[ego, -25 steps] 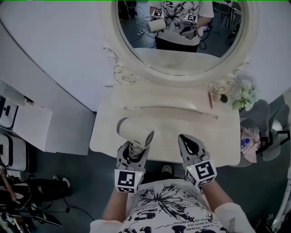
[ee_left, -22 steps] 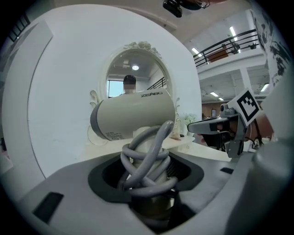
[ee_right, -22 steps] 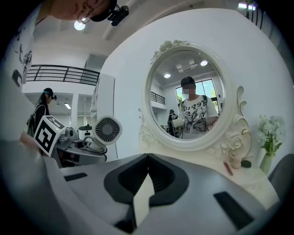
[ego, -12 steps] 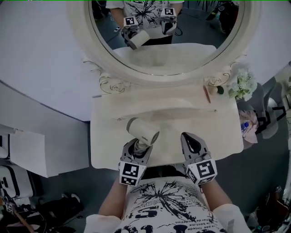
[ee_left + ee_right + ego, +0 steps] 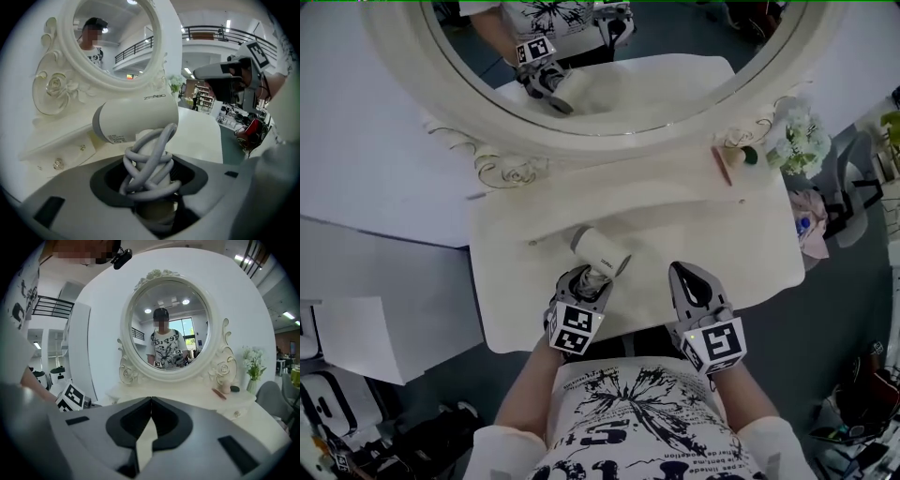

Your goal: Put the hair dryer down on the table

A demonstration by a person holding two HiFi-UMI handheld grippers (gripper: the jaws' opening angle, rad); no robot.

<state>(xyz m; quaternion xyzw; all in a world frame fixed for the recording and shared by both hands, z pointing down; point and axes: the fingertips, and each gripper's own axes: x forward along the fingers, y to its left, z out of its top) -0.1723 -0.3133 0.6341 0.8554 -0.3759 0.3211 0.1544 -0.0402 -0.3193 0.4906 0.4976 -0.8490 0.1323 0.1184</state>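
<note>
A white hair dryer (image 5: 600,253) stands over the front of the cream dressing table (image 5: 750,262), its barrel lying level and pointing right and toward me. My left gripper (image 5: 581,283) is shut on its handle, which has the grey cord (image 5: 150,164) wound round it. In the left gripper view the barrel (image 5: 136,117) fills the middle, just above the jaws. My right gripper (image 5: 694,281) hangs over the table's front edge to the right of the dryer, jaws shut with the tips touching and nothing between them (image 5: 151,401).
A round mirror (image 5: 609,56) in an ornate white frame rises at the back of the table. White flowers (image 5: 797,136) and a small red stick (image 5: 722,164) sit at the back right. A chair (image 5: 839,211) stands to the right of the table.
The head view has shifted, so the table sits further left and lower. The dryer barrel has turned and now points more to the right; both grippers keep their grip state.
</note>
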